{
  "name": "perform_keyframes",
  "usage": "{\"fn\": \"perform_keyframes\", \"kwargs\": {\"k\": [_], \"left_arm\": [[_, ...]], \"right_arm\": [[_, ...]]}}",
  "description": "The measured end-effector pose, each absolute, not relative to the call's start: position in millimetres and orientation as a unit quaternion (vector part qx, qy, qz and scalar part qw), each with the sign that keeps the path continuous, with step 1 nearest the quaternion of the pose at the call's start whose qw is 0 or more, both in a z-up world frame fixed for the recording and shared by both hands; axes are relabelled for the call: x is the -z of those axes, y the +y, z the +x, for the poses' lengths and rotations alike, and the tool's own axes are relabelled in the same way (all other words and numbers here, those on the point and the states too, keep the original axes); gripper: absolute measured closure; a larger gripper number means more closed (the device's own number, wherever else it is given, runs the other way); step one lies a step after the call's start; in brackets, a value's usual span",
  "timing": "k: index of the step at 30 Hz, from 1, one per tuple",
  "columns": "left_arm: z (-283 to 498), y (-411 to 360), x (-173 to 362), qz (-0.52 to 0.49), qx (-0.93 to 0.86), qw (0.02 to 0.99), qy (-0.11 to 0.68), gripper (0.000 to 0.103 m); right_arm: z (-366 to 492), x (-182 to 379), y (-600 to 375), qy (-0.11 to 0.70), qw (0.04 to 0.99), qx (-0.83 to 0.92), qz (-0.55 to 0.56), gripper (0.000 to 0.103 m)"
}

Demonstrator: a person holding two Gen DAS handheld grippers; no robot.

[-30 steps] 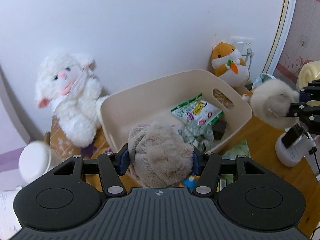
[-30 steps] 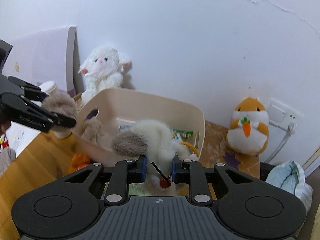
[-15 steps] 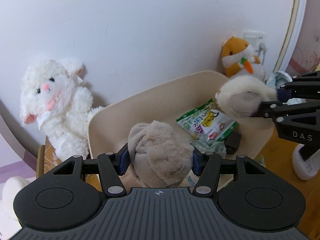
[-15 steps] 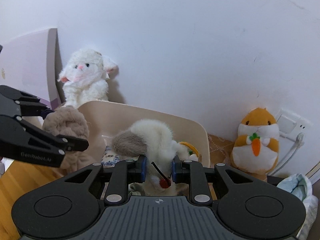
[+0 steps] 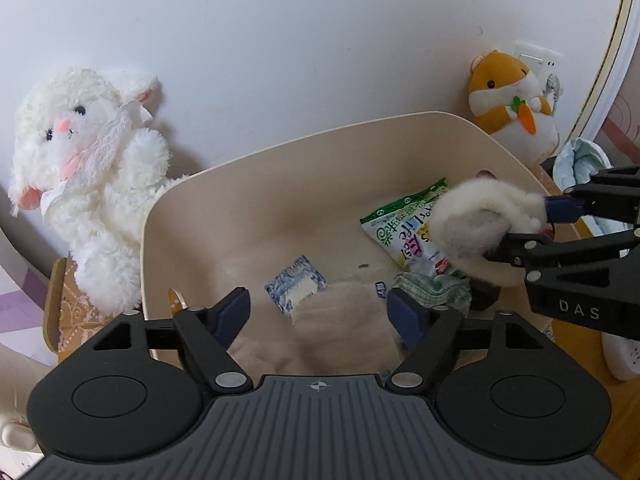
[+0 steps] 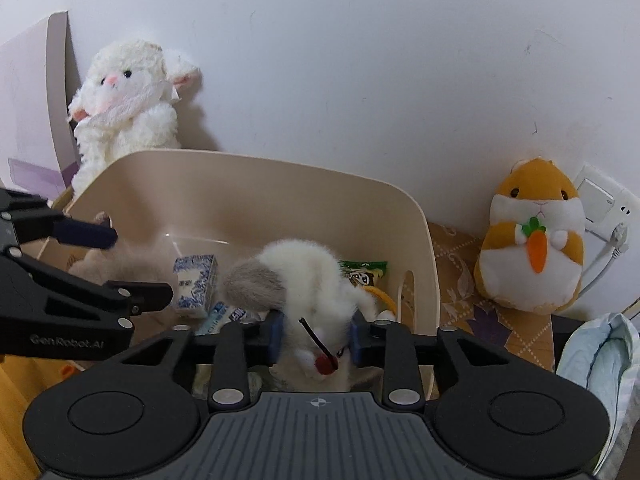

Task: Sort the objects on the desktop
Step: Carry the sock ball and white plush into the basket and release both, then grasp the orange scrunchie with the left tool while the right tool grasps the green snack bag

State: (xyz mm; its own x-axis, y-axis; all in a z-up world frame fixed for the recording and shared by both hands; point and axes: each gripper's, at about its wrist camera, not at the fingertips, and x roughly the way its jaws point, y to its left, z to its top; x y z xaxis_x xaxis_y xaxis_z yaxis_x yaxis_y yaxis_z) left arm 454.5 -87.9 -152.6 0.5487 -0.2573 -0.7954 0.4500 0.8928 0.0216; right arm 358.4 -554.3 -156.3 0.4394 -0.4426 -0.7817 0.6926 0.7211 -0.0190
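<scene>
A beige bin [image 5: 320, 136] [image 6: 260, 160] stands against the wall with both grippers over it. My left gripper [image 5: 320, 314] [image 6: 142, 264] is opening, its jaws wide apart. A blurred beige plush [image 5: 340, 320] [image 6: 116, 264] lies loose between and below the pads, touching neither. My right gripper [image 6: 316, 338] [image 5: 520, 228] is also opening. A white plush with a grey ear [image 6: 304, 280] [image 5: 476, 220] still fills the gap between its pads, above the bin's right side.
The bin holds a green snack bag [image 5: 400, 224], a blue-white carton [image 6: 196, 280] and a green cloth [image 5: 432, 288]. A white lamb plush [image 5: 88, 184] sits left of the bin and an orange hamster plush [image 6: 532, 236] right of it. A pale blue bag [image 6: 596, 364] lies at the far right.
Both grippers came forward and down over the bin. The left jaws spread and the beige plush slipped out of them. The right jaws widened a little around the white plush.
</scene>
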Motion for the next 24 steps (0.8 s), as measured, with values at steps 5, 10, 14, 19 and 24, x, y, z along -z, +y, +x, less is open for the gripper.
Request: {"fn": "perform_keyframes", "kwargs": {"k": [5,10,14,19,24], "left_arm": [[451.4,-83.0,151.1,0.114,0.194,0.878,0.421,0.022],[449.2,-76.1,148.7,0.109,0.191,0.876,0.429,0.022],[441.8,-68.8,143.9,0.102,0.19,0.878,0.428,0.022],[427.0,-54.8,135.0,0.102,0.196,0.879,0.423,0.022],[406.5,-37.6,129.7,0.108,0.21,0.874,0.425,0.022]], "right_arm": [[355.9,155.5,-548.5,0.401,0.838,0.342,0.143,0.031],[354.3,144.1,-544.9,0.389,0.844,0.343,0.139,0.017],[348.1,134.3,-538.7,0.374,0.849,0.348,0.138,0.009],[333.3,126.9,-527.8,0.363,0.852,0.35,0.141,0.004],[308.9,125.7,-514.3,0.363,0.85,0.354,0.141,0.0]]}}
